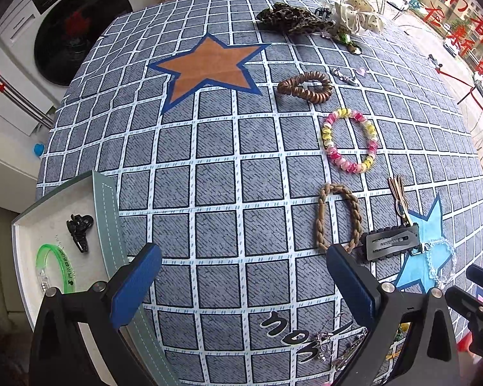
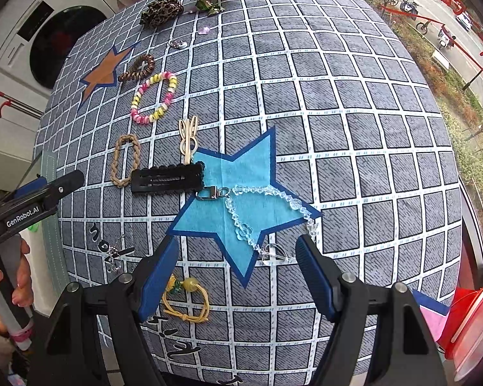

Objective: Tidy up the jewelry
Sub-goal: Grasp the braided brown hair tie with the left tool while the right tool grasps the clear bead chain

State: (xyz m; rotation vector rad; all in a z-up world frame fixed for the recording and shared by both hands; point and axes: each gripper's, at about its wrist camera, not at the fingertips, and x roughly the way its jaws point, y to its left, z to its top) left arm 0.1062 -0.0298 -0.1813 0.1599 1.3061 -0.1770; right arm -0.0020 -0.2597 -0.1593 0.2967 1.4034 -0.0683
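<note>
Right tongs [image 2: 235, 276] spread wide, empty, poised over clear bead chain [image 2: 267, 199] on the blue star, near-right surface [image 2: 370, 128]. Light, limp, slippery: grab the metal clasp [image 2: 211, 193]. Left tongs [image 1: 244, 276] also released.

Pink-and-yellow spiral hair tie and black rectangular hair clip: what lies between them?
A cream rabbit-shaped clip lies between the spiral tie and black clip, clearest in the right wrist view.

Both views are bright with even daylight from the window [image 1: 434, 16] at the right; shadows on the checked cloth [image 1: 209, 160] are soft and faint. Focus is sharp at centre, with no motion blur. Strong fisheye bending curves the grid lines, and the corners darken to black. The street outside looks slightly washed out.
</note>
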